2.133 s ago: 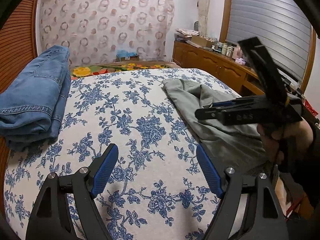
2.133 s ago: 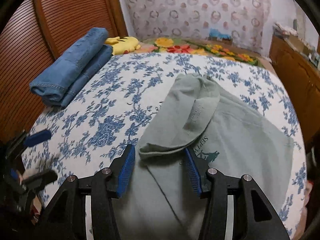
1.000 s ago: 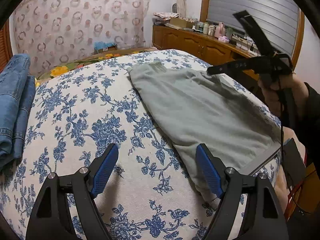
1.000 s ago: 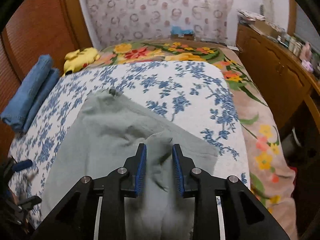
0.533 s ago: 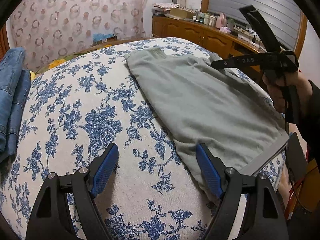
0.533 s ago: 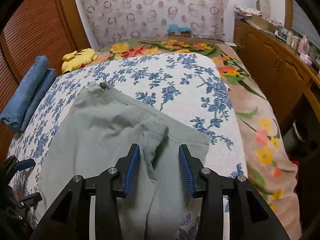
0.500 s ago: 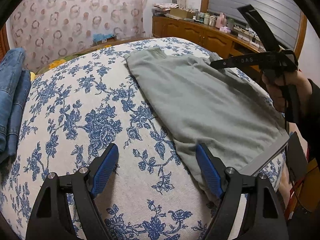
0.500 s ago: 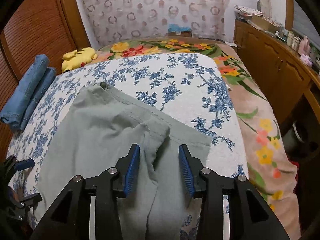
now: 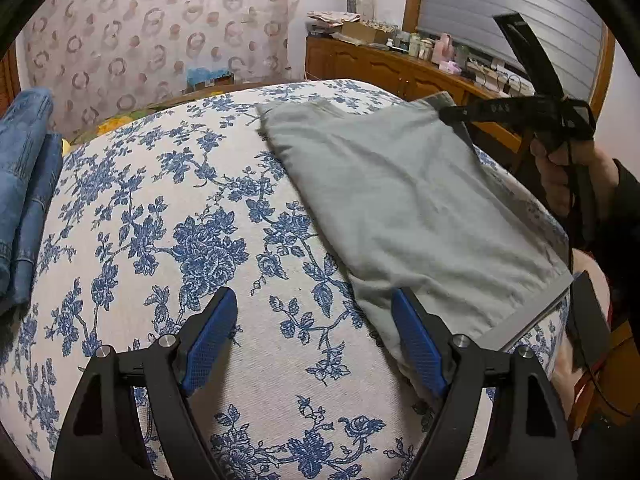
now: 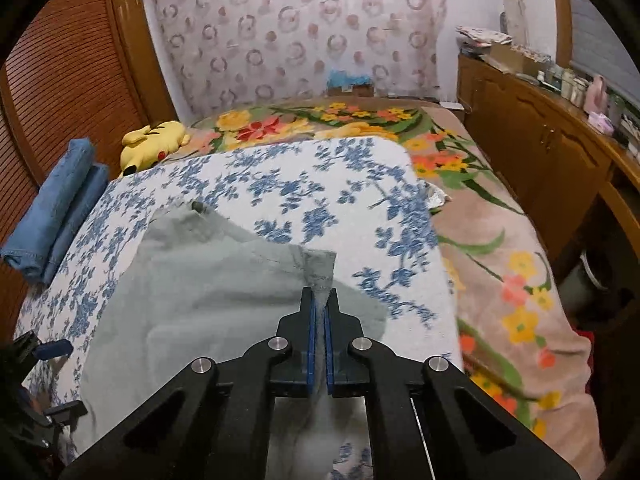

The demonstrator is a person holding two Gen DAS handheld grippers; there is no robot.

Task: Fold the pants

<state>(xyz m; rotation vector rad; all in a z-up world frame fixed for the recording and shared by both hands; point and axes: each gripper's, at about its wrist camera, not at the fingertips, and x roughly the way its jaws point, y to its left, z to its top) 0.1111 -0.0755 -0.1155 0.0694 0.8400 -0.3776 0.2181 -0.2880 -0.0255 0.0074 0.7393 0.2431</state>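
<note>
Grey-green pants lie spread on the right half of a blue-flowered bed cover. My right gripper is shut on the pants' far right corner and lifts it a little off the bed; it also shows in the left wrist view. My left gripper is open and empty, low over the bed. Its right finger is at the pants' near left edge.
Folded blue jeans lie along the bed's left side by a wooden wall. A yellow plush toy and a flowered blanket lie beyond. A wooden cabinet with clutter stands on the right.
My right gripper closed from open onto the pants' far right corner and raised it. My left gripper stayed open near the pants' near edge.
</note>
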